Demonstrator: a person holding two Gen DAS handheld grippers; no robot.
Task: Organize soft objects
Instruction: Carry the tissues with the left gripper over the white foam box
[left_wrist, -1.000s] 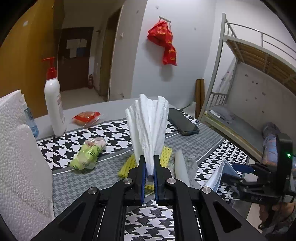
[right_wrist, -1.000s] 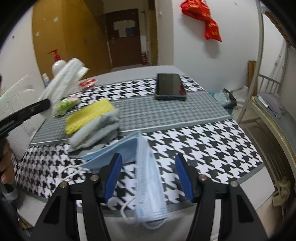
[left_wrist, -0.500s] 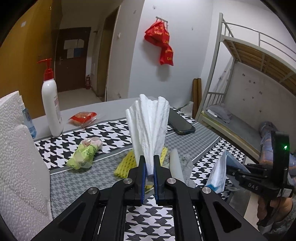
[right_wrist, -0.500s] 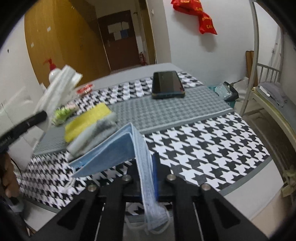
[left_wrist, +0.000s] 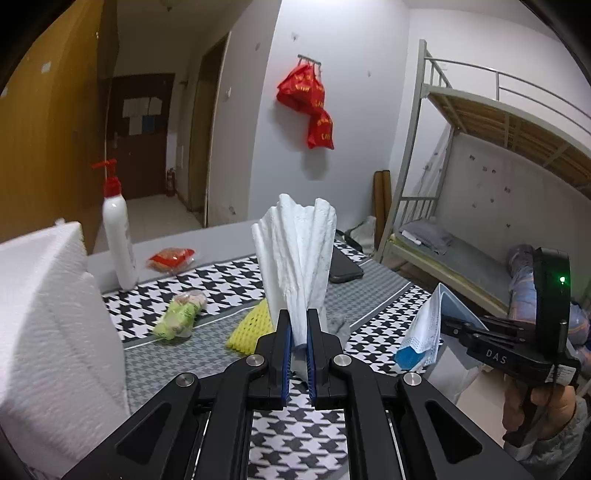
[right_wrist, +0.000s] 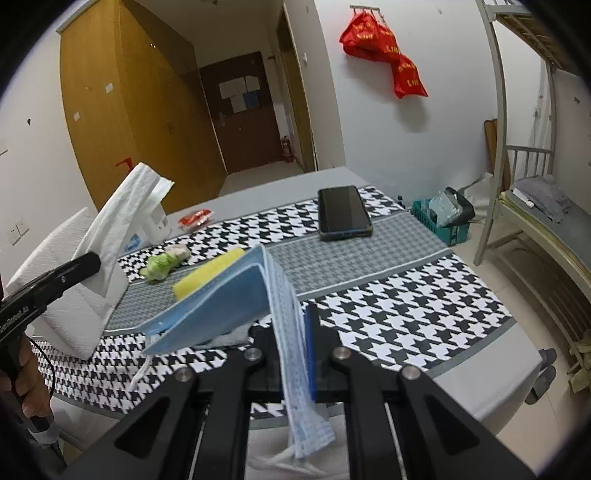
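My left gripper (left_wrist: 296, 354) is pinched tight on a folded white paper towel (left_wrist: 297, 254), which fans upright above the blue pads. The towel hides the middle of the table behind it, including most of a dark phone (left_wrist: 343, 267) at about 2 o'clock. A yellow foam net (left_wrist: 249, 328) and a scrap of grey cloth (left_wrist: 338, 325) peek out on either side of the towel's base; how they lie I cannot tell. At 9 o'clock a white foam block (left_wrist: 51, 317) fills the frame edge, cut off.

My right gripper (right_wrist: 295, 354) is clamped on a stack of blue face masks (right_wrist: 221, 306). One mask bends over the jaws and hangs off the bottom, its ear loops partly cut off. The stack covers the near end of the foam net and whatever lies under it.

Both grippers are raised above the houndstooth tablecloth (right_wrist: 406, 291), pointing across it. My right hand (left_wrist: 543, 410) grips its handle at 4 o'clock in the left view. A green wrapped bundle (right_wrist: 162, 264) lies on the cloth at 10 o'clock.
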